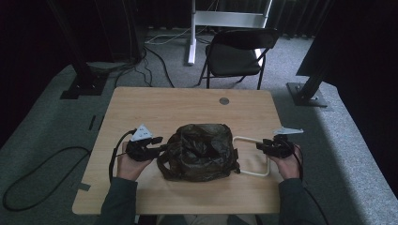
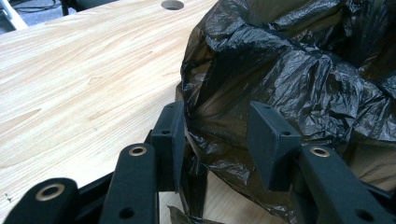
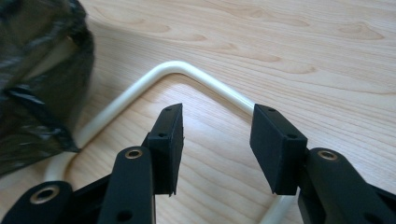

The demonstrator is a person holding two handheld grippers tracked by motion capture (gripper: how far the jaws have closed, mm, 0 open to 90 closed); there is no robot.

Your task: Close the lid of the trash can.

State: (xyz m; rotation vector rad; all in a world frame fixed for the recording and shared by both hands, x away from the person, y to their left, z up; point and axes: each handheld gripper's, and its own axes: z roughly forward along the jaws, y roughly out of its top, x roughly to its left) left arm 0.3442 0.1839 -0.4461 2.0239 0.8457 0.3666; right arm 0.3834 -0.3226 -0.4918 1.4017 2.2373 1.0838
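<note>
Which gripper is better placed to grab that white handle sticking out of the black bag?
Right. The right gripper has open jaws beside the white handle; the left gripper is at the black bag.

A thin, crinkled, glossy black plastic bag (image 1: pixel 199 151) sits on a smooth matt light wood-grain table (image 1: pixel 187 101), a smooth cream tubular frame (image 1: pixel 256 157) at its 3 o'clock, beside matt black plastic gripper fingers (image 3: pixel 169 140).

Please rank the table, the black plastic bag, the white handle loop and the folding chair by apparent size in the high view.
1. table
2. black plastic bag; the folding chair looks similar but stands farther away, so unsure
3. white handle loop
</note>
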